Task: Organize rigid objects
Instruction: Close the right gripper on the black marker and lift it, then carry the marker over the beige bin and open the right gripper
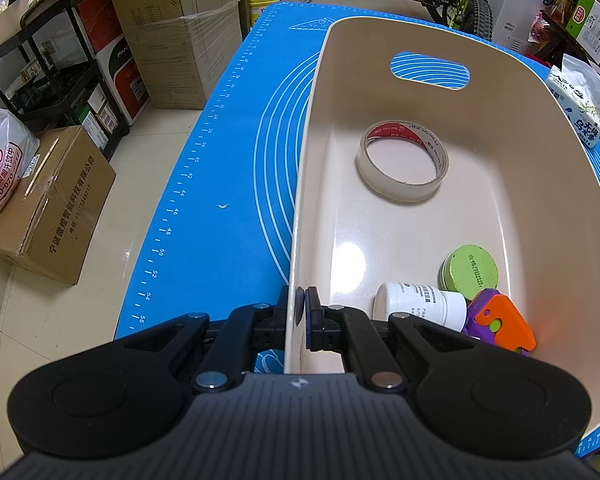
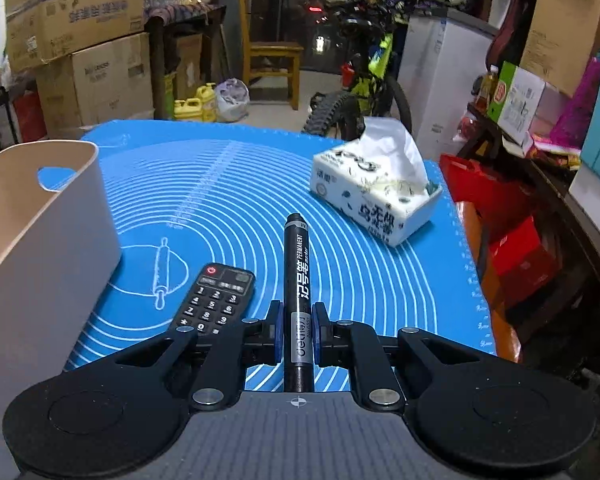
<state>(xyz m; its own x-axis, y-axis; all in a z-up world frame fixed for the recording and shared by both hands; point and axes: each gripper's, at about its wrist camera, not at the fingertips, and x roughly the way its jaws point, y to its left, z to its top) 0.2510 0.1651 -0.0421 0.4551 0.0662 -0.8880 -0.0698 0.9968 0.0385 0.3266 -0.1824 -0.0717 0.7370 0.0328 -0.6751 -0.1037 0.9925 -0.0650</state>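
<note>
Right wrist view. The right gripper (image 2: 296, 334) holds one black marker (image 2: 297, 288), its jaws closed narrowly on the lower barrel. The marker's long axis runs straight along the fingers, pointing forward and away from the camera; its capped end stands farthest out, above the blue mat (image 2: 228, 184), and its rear end reaches back toward the gripper body. Just left of the gripper lies one black remote control (image 2: 216, 300), flat on the mat, its long axis angled forward and to the right, with the red power button at the far end. Farther left stands the cream bin (image 2: 40, 260), one wall and one handle slot in view. Beyond the marker, toward the far right part of the mat, sits one pack of tissues (image 2: 376, 196), a white sheet rising from its top.

Left wrist view. The left gripper (image 1: 302, 320) pinches the near wall of the same bin (image 1: 340, 80), one finger outside and one inside, jaws closed narrowly on the rim. Four things lie inside. Nearest, at the right corner, are one orange-and-purple toy (image 1: 500, 324) and one white bottle (image 1: 416, 304) on its side, long axis running left to right with the cap toward the right. Just behind them is one green round tin (image 1: 472, 274), tilted against the wall. Farther along the floor of the bin, well apart from these, lies one roll of clear tape (image 1: 402, 162), flat, its hole facing up.
</note>
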